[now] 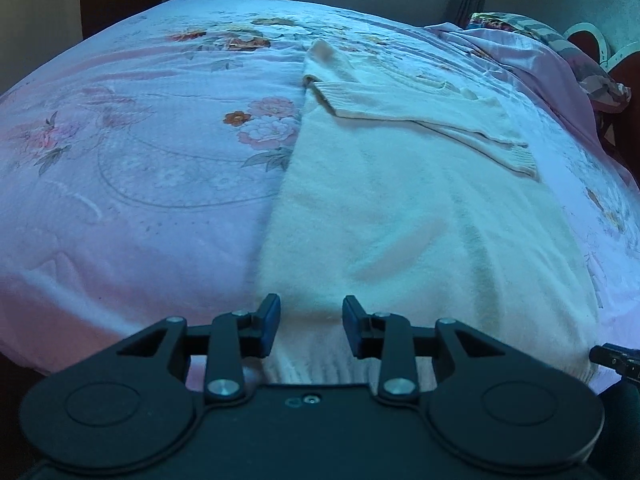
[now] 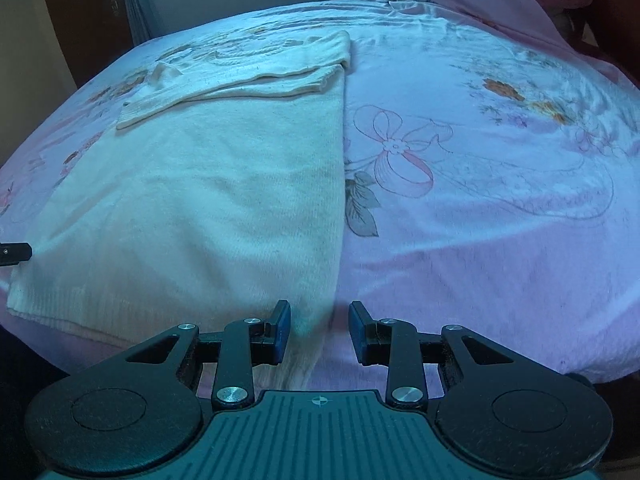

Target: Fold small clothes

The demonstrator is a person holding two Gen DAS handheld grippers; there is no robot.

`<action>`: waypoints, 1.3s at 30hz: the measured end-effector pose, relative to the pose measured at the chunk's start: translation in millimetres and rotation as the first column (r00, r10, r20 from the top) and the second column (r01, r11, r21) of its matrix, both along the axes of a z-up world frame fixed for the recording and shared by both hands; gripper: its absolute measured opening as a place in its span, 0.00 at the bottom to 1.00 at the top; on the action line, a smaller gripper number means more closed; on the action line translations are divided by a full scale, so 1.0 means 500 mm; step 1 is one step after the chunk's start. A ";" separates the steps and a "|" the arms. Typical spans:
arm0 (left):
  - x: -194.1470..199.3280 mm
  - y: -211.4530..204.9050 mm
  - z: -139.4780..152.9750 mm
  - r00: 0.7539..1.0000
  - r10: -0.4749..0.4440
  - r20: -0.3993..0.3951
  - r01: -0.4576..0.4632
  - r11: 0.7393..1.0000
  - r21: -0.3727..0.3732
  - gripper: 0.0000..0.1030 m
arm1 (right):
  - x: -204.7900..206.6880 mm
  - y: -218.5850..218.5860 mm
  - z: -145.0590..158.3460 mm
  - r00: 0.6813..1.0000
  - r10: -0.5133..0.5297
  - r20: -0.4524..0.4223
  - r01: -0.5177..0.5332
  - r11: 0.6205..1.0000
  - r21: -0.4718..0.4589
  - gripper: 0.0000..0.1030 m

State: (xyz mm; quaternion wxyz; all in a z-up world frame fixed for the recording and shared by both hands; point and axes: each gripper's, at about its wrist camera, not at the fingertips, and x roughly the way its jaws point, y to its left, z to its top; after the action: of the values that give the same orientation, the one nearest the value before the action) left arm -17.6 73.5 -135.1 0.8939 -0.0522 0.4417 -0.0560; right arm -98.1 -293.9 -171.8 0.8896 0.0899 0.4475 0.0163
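A cream knitted sweater [image 1: 400, 208] lies flat on the bed, both sleeves folded across its upper part; it also shows in the right wrist view [image 2: 208, 200]. My left gripper [image 1: 311, 326] is open, its fingers straddling the left part of the ribbed hem nearest me. My right gripper [image 2: 320, 332] is open at the hem's right corner, one finger over the sweater and the other over the sheet. The tip of the right gripper shows at the left wrist view's right edge [image 1: 614, 358]. The tip of the left gripper shows at the right wrist view's left edge [image 2: 16, 254].
The bed is covered by a pink floral sheet [image 1: 140, 168], also in the right wrist view [image 2: 500, 220]. A crumpled pink blanket and patterned pillow [image 1: 560, 56] lie at the far right, by a dark headboard. The bed's near edge runs just below the grippers.
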 end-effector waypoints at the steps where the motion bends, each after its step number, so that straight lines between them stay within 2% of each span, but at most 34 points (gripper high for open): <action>1: -0.002 0.007 -0.003 1.000 0.005 -0.006 -0.005 1.000 -0.003 0.31 | -0.003 -0.002 -0.002 1.000 -0.002 -0.006 0.002 1.000 0.009 0.31; 7: -0.015 0.029 -0.020 0.998 0.051 -0.035 -0.052 0.998 -0.019 0.32 | -0.012 0.001 -0.013 0.999 -0.001 -0.038 0.004 0.998 0.070 0.31; 14: -0.022 0.040 -0.048 0.997 0.038 -0.067 -0.041 0.998 -0.044 0.33 | -0.016 -0.007 -0.026 0.997 -0.008 -0.075 0.019 0.989 0.149 0.31; 17: -0.021 0.050 -0.054 0.996 0.028 -0.088 -0.038 0.993 -0.113 0.29 | -0.016 -0.013 -0.029 0.996 -0.013 -0.084 0.029 0.981 0.190 0.31; 19: -0.019 0.054 -0.056 0.994 0.017 -0.104 -0.033 0.987 -0.158 0.14 | -0.015 -0.015 -0.030 0.996 -0.015 -0.087 0.033 0.979 0.203 0.31; 20: -0.018 0.056 -0.057 0.994 0.012 -0.110 -0.031 0.983 -0.178 0.10 | -0.015 -0.016 -0.029 0.996 -0.012 -0.085 0.030 0.977 0.213 0.31; 21: -0.016 0.057 -0.055 0.994 0.011 -0.112 -0.033 0.980 -0.198 0.06 | -0.015 -0.017 -0.026 0.997 -0.009 -0.083 0.027 0.974 0.226 0.22; 22: -0.016 0.056 -0.050 0.994 0.008 -0.105 -0.030 0.977 -0.213 0.04 | -0.013 -0.016 -0.023 0.997 -0.005 -0.078 0.023 0.972 0.236 0.06; 25: -0.004 0.055 -0.021 0.997 -0.004 -0.074 -0.017 0.959 -0.282 0.04 | -0.009 -0.019 0.004 0.999 -0.012 -0.029 0.019 0.966 0.258 0.05; 28: 0.028 0.047 0.019 1.000 -0.007 -0.023 -0.001 0.947 -0.322 0.04 | 0.012 -0.027 0.036 0.999 -0.027 0.029 0.018 0.963 0.268 0.04; 32: 0.109 0.022 0.056 1.000 -0.012 0.027 0.021 0.943 -0.333 0.04 | 0.073 -0.047 0.066 0.994 -0.058 0.088 0.031 0.961 0.275 0.00; 34: 0.152 0.009 0.063 0.999 -0.007 0.046 0.021 0.947 -0.322 0.04 | 0.119 -0.059 0.074 0.991 -0.077 0.113 0.045 0.964 0.262 0.00; 36: 0.195 -0.005 0.059 0.999 0.005 0.048 0.010 0.956 -0.293 0.04 | 0.169 -0.072 0.070 0.991 -0.083 0.102 0.053 0.963 0.265 0.00; 37: 0.213 -0.011 0.054 0.999 0.013 0.046 -0.001 0.963 -0.268 0.00 | 0.186 -0.074 0.068 0.994 -0.064 0.085 0.042 0.970 0.241 0.00; 39: 0.238 -0.016 0.044 0.999 0.019 0.033 -0.010 0.968 -0.252 0.01 | 0.187 -0.074 0.080 0.994 -0.010 0.105 -0.009 0.984 0.180 0.00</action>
State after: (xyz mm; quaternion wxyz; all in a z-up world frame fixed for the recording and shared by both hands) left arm 101.6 65.4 -113.0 0.8880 -0.1675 0.4150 -0.1061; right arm -4.6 -330.9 -131.7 0.9002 0.1691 0.3965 0.0610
